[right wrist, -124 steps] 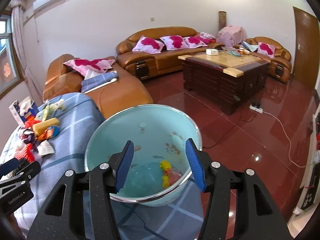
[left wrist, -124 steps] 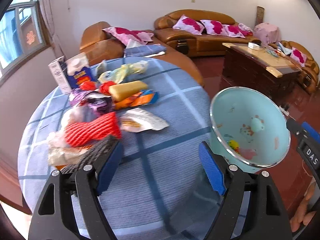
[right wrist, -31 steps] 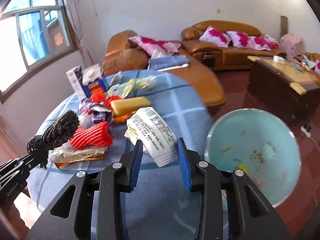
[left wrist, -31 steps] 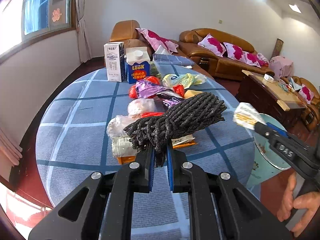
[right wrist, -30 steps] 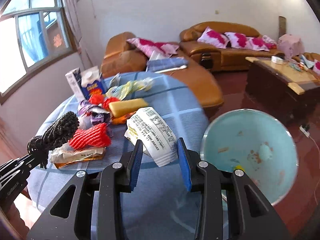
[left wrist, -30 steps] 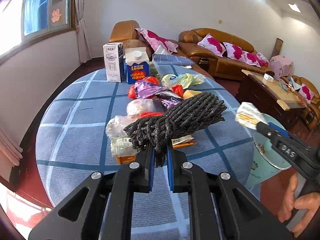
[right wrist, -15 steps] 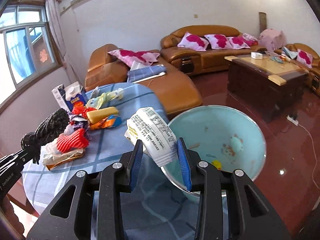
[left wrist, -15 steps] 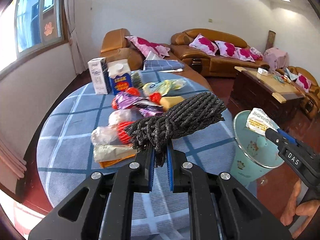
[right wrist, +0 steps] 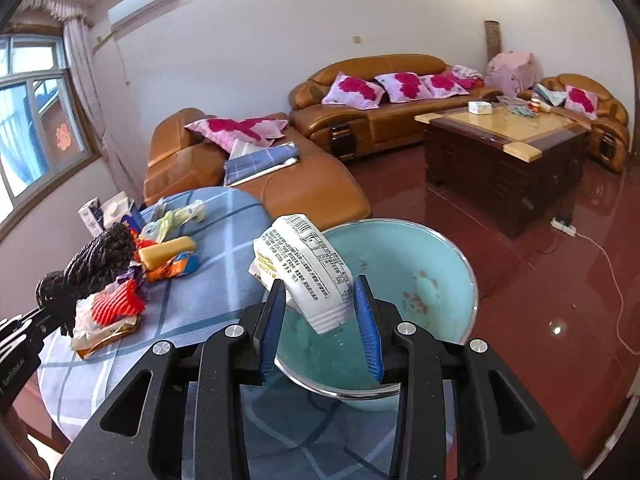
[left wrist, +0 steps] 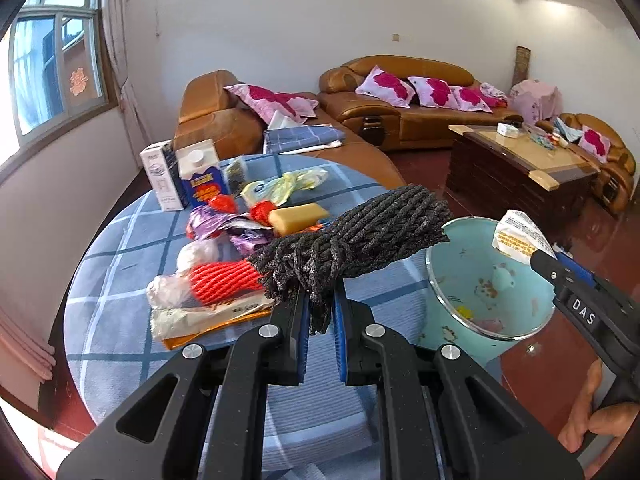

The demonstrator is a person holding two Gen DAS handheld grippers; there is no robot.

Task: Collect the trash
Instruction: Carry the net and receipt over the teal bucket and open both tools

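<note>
My left gripper (left wrist: 319, 334) is shut on a black foam net (left wrist: 356, 236) and holds it above the round blue-checked table (left wrist: 120, 248), left of the light blue bin (left wrist: 452, 320). My right gripper (right wrist: 320, 328) is shut on a white printed wrapper (right wrist: 304, 272) and holds it over the near left rim of the bin (right wrist: 448, 280). In the left wrist view the right gripper (left wrist: 538, 256) with the wrapper (left wrist: 516, 236) is above the bin's right side. The bin holds a few scraps.
A heap of trash lies on the table: red foam net (left wrist: 224, 280), yellow block (left wrist: 296, 216), purple wrappers (left wrist: 216, 224), two cartons (left wrist: 184, 176), green-yellow bag (left wrist: 280, 188). Brown sofas (right wrist: 384, 108) and a dark coffee table (right wrist: 504, 152) stand behind on red floor.
Both grippers rose and swung right toward the bin. The right gripper now holds the wrapper over the bin's rim; the left still holds the black net.
</note>
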